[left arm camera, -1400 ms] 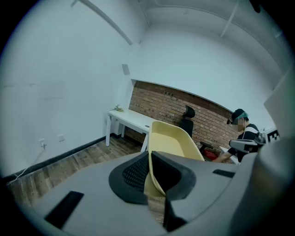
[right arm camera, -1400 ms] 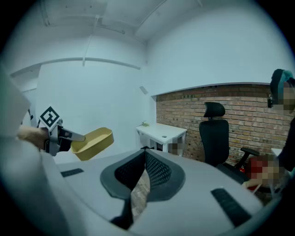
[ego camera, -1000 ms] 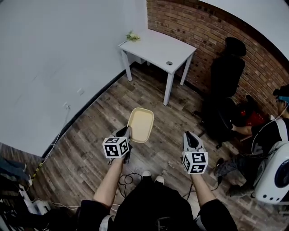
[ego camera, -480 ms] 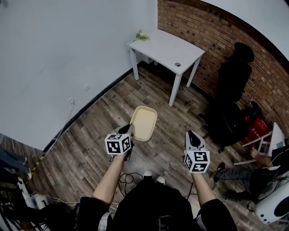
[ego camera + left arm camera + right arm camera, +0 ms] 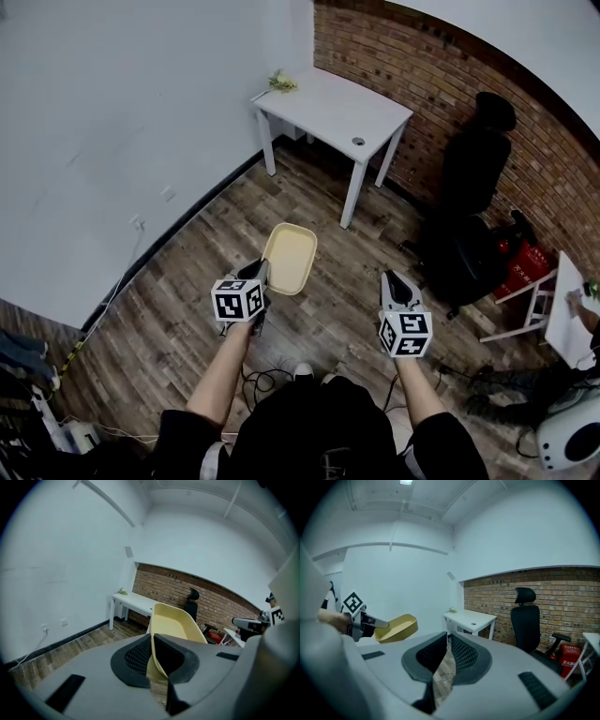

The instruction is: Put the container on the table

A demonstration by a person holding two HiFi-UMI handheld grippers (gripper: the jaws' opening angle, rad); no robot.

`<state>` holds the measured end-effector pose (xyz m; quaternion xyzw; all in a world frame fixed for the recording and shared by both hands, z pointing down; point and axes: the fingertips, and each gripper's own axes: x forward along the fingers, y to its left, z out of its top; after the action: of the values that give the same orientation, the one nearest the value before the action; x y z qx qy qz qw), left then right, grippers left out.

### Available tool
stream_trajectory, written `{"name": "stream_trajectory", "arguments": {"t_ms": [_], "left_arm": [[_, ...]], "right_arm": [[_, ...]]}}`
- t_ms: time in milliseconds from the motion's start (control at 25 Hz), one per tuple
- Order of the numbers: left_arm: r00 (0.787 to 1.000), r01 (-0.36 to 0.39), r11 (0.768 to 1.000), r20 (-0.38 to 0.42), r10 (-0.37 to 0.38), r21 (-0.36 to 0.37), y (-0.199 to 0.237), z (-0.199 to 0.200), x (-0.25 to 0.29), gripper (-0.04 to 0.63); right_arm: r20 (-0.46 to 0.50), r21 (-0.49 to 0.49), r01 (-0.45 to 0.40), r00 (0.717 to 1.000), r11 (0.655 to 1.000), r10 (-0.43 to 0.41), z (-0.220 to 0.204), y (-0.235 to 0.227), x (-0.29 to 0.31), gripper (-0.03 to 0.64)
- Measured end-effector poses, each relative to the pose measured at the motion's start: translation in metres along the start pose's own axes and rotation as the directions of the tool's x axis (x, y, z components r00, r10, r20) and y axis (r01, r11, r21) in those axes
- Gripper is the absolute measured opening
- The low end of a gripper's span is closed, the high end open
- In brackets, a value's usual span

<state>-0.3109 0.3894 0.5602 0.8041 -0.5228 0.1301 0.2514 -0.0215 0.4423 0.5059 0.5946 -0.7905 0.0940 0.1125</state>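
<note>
A shallow pale-yellow container (image 5: 291, 258) hangs level over the wooden floor, and my left gripper (image 5: 260, 274) is shut on its near rim. In the left gripper view the container (image 5: 176, 623) stands out past the jaws, its edge clamped between the pads of that gripper (image 5: 152, 654). My right gripper (image 5: 394, 284) is held apart at the right, shut with nothing in it. From the right gripper view (image 5: 446, 652) I see the container (image 5: 398, 627) off to the left. The white table (image 5: 333, 103) stands ahead in the corner, well beyond both grippers.
A small plant (image 5: 279, 82) lies on the table's far corner and a small dark round thing (image 5: 358, 142) near its front. A black office chair (image 5: 473, 159) stands by the brick wall, a red crate (image 5: 525, 267) beside it. Cables (image 5: 267, 375) trail by my feet.
The container stays clamped in the left gripper in the same pose. The view has swung a little, and the seated person at the right has slipped almost out of frame.
</note>
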Motion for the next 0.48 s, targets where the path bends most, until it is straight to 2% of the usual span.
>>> {"name": "stream_trajectory", "arguments": {"t_ms": [480], "left_arm": [[0.999, 0.021, 1.000, -0.035, -0.021, 0.017, 0.011, -0.002, 0.020, 0.028]], "right_arm": [[-0.024, 0.024, 0.037, 0.999, 0.999, -0.037, -0.015, -0.006, 0.008, 0.026]]}}
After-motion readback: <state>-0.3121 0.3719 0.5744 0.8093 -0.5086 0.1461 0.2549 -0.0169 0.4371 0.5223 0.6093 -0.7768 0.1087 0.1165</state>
